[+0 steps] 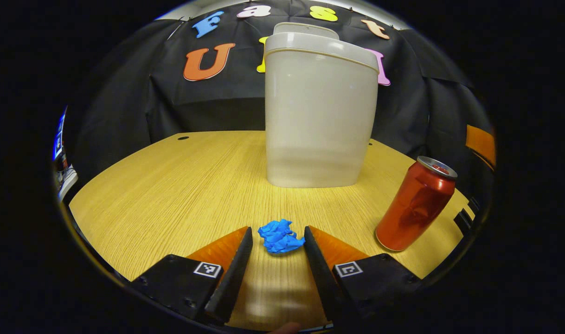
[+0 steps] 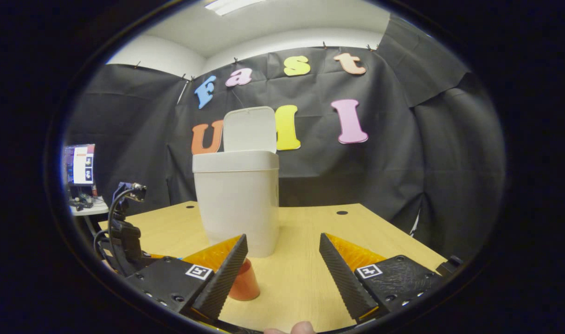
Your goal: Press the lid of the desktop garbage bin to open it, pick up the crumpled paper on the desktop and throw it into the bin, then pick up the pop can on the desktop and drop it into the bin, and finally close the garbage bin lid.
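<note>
Wooden desktop [image 1: 171,185] under black drapes bears the bin [image 1: 319,116]; both tools gape wide, holding nothing.

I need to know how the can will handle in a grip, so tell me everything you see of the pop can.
The pop can is red metal with a silver top rim. It stands upright on the wooden table, to the right of the crumpled paper and in front of the bin. Its side looks dented. Nothing grips it; only the table touches it. In the right gripper view its base shows behind a finger.
</note>
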`<move>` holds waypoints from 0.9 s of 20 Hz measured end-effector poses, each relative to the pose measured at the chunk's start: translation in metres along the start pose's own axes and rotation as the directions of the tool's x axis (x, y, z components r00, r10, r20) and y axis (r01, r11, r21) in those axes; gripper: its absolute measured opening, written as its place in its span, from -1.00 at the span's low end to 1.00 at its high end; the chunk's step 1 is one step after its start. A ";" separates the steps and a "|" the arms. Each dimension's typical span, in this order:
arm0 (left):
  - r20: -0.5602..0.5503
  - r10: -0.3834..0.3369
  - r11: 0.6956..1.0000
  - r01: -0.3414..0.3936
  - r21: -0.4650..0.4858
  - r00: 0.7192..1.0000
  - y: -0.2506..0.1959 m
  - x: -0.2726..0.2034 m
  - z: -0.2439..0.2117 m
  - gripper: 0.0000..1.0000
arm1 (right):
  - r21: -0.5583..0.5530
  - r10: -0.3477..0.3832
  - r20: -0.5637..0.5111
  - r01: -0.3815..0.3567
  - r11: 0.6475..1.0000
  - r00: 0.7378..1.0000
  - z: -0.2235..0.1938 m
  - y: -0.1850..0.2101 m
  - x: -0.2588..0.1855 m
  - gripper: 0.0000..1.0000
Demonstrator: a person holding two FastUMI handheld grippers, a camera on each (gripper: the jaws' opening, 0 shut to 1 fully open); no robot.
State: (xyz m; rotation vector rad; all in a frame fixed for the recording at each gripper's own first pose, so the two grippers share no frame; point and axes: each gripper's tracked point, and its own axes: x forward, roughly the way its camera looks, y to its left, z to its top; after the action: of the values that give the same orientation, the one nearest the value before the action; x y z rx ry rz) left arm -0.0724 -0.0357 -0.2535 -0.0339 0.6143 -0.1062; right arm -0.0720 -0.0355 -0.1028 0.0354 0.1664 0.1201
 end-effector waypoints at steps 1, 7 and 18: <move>0.001 0.009 1.000 -0.009 -0.006 1.000 0.001 0.001 -0.001 0.41 | -0.003 -0.002 0.005 0.002 1.000 1.000 0.001 0.000 0.000 0.93; 0.016 -0.009 1.000 0.009 -0.023 1.000 -0.001 0.001 0.001 -0.27 | 0.006 0.009 0.013 -0.009 1.000 1.000 0.003 0.012 -0.003 0.89; 0.152 -0.028 0.999 0.033 -0.026 0.988 0.006 -0.025 0.056 -0.33 | 0.024 0.033 -0.075 -0.031 0.999 0.997 -0.031 0.060 -0.005 0.87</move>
State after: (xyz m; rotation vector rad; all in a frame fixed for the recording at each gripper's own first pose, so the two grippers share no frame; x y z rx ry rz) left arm -0.0603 -0.0269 -0.1937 -0.0781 0.4638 -0.1234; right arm -0.0887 0.0237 -0.1300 0.0568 0.2426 0.1515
